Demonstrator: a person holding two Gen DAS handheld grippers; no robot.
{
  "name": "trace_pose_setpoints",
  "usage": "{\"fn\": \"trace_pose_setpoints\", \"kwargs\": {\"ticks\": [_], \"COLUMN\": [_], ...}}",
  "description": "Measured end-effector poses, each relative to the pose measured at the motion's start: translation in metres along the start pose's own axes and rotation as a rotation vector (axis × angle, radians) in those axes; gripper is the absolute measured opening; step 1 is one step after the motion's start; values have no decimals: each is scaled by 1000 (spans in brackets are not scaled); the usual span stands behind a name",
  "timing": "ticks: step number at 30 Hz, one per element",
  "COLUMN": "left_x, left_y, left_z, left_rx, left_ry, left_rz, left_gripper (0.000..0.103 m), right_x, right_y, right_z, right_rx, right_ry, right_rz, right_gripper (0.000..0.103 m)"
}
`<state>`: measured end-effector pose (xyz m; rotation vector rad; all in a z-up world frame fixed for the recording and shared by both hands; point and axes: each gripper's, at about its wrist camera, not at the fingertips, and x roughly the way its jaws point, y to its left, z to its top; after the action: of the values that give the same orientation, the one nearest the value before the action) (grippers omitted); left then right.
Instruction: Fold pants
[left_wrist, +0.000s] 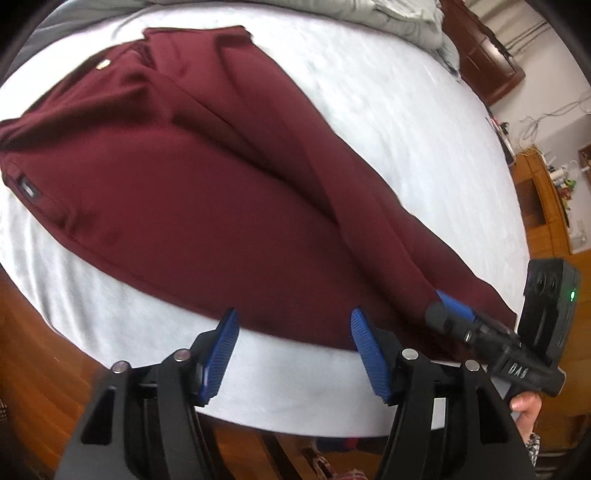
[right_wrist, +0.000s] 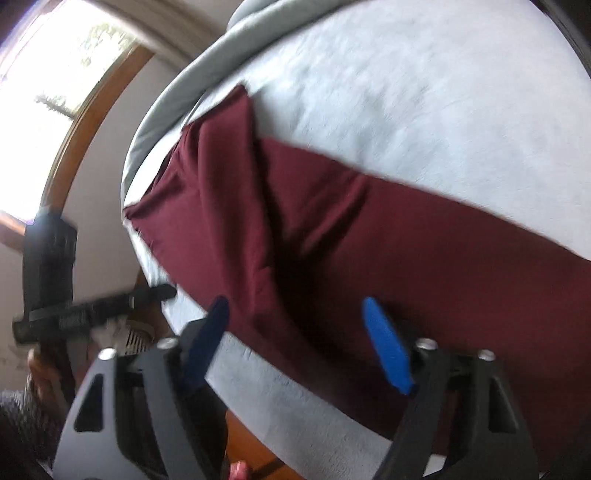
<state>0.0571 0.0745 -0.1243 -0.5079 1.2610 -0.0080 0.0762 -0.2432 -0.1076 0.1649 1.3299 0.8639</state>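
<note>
Dark red pants (left_wrist: 192, 177) lie spread on a pale grey bed (left_wrist: 406, 122), waistband at the far left, legs running toward the right. My left gripper (left_wrist: 291, 325) is open and empty, hovering at the near edge of the pants by the bed's front edge. My right gripper (left_wrist: 452, 308) shows at the right in the left wrist view, over the lower leg. In the right wrist view the right gripper (right_wrist: 295, 314) is open over the pants (right_wrist: 369, 240), near the bed's front edge, holding nothing. The left gripper (right_wrist: 162, 291) appears at the left there.
A rumpled grey blanket (left_wrist: 388, 14) lies at the bed's far side. Wooden floor (left_wrist: 40, 350) runs below the bed's near edge. Wooden furniture (left_wrist: 546, 199) stands at the right. A window (right_wrist: 55, 74) is on the wall at the left.
</note>
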Motion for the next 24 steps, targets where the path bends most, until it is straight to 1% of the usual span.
{"fn": "trace_pose_setpoints", "kwargs": {"ticks": [1,2,3,5,7,8,10,11,12,13,15,16,17,18,19,22,24], "left_x": [1,3,3,2,-1,-2,-3,0,3,6,8,11,16,19,24,43,55], "left_y": [3,5,9,13,13,11,2,-10,-18,-24,-38,-46,-53,-58,-62,-68,-65], "left_z": [3,5,8,12,17,20,34,43,53,62,81,94,105,116,129,159,171], "left_rx": [-1,-5,-10,-16,-4,9,41,53,76,88,114,131,143,153,150,137,133], "left_ry": [0,-2,-5,-13,-29,-41,-50,-51,-52,-54,-54,-48,-38,-25,-4,88,128], "left_rz": [2,5,5,-6,-6,-3,-6,4,55,79,97,138,175,191,176,213,237], "left_gripper": [65,65,65,65,65,65,68,70,71,71,71,71,71,71,71,71,71], "right_x": [2,5,6,6,7,9,25,34,36,37,35,34,34,35,36,39,40], "right_y": [-2,-2,0,11,22,27,27,26,24,24,23,21,19,19,19,18,16], "right_z": [-2,-4,-5,-12,-18,-20,-26,-28,-35,-36,-36,-36,-36,-36,-36,-35,-35], "right_rx": [-4,0,-3,-69,-106,-118,-122,-125,-130,-129,-102,-85,-76,-71,-70,-52,-38], "right_ry": [15,38,50,66,69,71,98,113,109,102,93,92,91,90,90,89,88], "right_rz": [26,76,99,95,85,77,25,4,-12,-17,-2,10,17,20,20,30,41], "right_gripper": [30,10,9,8,8,9,9,9,9,9,9,9,9,9,9,9,8]}}
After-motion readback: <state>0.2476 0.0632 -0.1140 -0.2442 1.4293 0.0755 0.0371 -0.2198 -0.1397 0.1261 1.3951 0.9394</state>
